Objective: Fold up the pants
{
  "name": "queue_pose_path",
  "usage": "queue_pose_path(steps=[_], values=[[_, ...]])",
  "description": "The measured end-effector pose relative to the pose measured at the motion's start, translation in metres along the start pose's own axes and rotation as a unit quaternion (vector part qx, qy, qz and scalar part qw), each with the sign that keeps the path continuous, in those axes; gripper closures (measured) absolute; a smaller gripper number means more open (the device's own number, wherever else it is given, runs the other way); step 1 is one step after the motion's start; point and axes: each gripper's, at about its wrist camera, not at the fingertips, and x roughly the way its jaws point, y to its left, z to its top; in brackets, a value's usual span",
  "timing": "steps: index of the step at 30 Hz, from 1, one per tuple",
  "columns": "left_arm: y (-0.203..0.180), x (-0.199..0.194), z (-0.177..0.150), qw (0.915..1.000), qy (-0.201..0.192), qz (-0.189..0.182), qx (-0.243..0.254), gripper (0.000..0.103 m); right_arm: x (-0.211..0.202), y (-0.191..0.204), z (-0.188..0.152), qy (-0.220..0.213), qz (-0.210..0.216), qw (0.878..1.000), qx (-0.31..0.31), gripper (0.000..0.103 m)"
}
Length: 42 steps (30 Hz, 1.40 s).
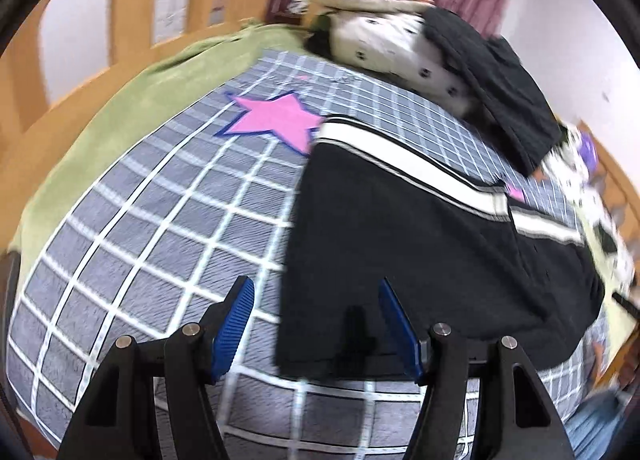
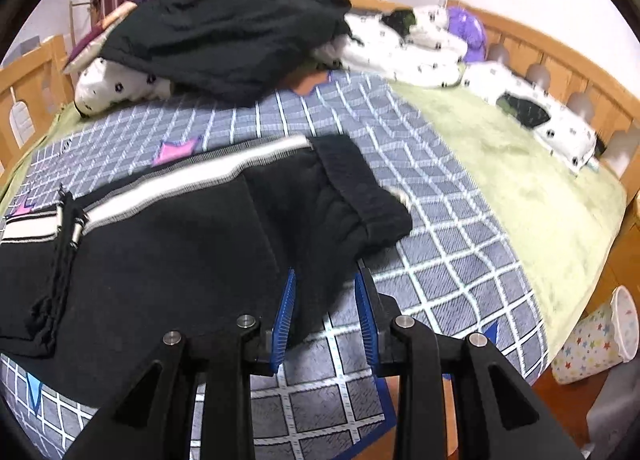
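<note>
Both tools were spread apart, gripping nothing. The left gripper (image 1: 316,292) hung over the near edge of the black pants (image 1: 400,244); the right gripper (image 2: 325,280) straddled their cuff. Beyond lay the checked blanket (image 2: 440,244).

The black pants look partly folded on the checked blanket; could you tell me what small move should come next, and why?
Probably close the right gripper on the black pants: its open jaws already straddle their near edge, while the left gripper is open too, holding nothing.
</note>
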Motion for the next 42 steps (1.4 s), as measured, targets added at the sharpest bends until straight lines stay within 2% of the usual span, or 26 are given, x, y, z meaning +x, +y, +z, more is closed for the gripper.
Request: queue_pose_path(steps=[3,6,9,12,14,16,21,23,24,26,27,28,33,37,38,42], values=[[0.021,0.006,-0.004,0.9982,0.015,-0.016,-0.055,0.041,-0.011,0.016,0.009,-0.016,0.017,1.0,-0.009,0.073],[0.033,0.017,-0.011,0.9946,0.041,-0.036,-0.088,0.041,-0.021,0.038,0.02,-0.036,0.062,0.997,-0.016,0.073],[0.034,0.02,-0.017,0.994,0.041,-0.041,-0.093,0.042,-0.025,0.066,0.027,-0.057,0.086,0.994,-0.028,0.073],[0.029,0.021,-0.021,0.995,0.035,-0.04,-0.084,0.042,-0.015,0.088,0.024,-0.054,0.124,0.99,-0.03,0.073],[0.028,0.024,-0.023,0.9941,0.041,-0.052,-0.086,0.042,-0.003,0.101,0.017,-0.038,0.145,0.988,-0.038,0.073],[0.026,0.03,-0.021,0.9939,0.051,-0.054,-0.081,0.041,0.017,0.113,0.007,0.0,0.159,0.986,-0.051,0.073],[0.024,0.033,-0.02,0.9926,0.042,-0.061,-0.097,0.041,0.06,0.132,-0.025,0.1,0.142,0.982,-0.075,0.073],[0.016,0.035,-0.02,0.9948,0.037,-0.053,-0.079,0.052,0.06,0.13,-0.032,0.085,0.144,0.984,-0.062,0.072],[0.012,0.035,-0.02,0.9954,0.036,-0.055,-0.07,0.063,0.059,0.131,-0.032,0.084,0.141,0.984,-0.065,0.073],[0.004,0.033,-0.018,0.9975,0.026,-0.032,-0.057,0.072,0.057,0.131,-0.031,0.082,0.141,0.984,-0.07,0.073],[-0.003,0.028,-0.017,0.9989,0.012,-0.016,-0.043,0.08,0.055,0.128,-0.031,0.082,0.143,0.984,-0.066,0.073],[-0.008,0.022,-0.014,0.9995,0.002,-0.006,-0.032,0.082,0.054,0.126,-0.03,0.082,0.143,0.984,-0.063,0.073],[-0.051,-0.021,0.015,0.9972,-0.069,0.016,0.022,0.086,0.039,0.099,-0.021,0.05,0.145,0.988,-0.032,0.072],[-0.111,-0.051,0.033,0.985,-0.114,0.048,0.121,0.087,0.032,0.071,-0.02,0.039,0.147,0.988,-0.012,0.071],[-0.126,-0.058,0.036,0.9815,-0.122,0.049,0.139,0.087,0.031,0.064,-0.021,0.038,0.144,0.989,-0.008,0.071],[-0.177,-0.068,0.038,0.973,-0.136,0.012,0.186,0.089,0.023,0.036,-0.024,0.029,0.133,0.991,0.012,0.071]])
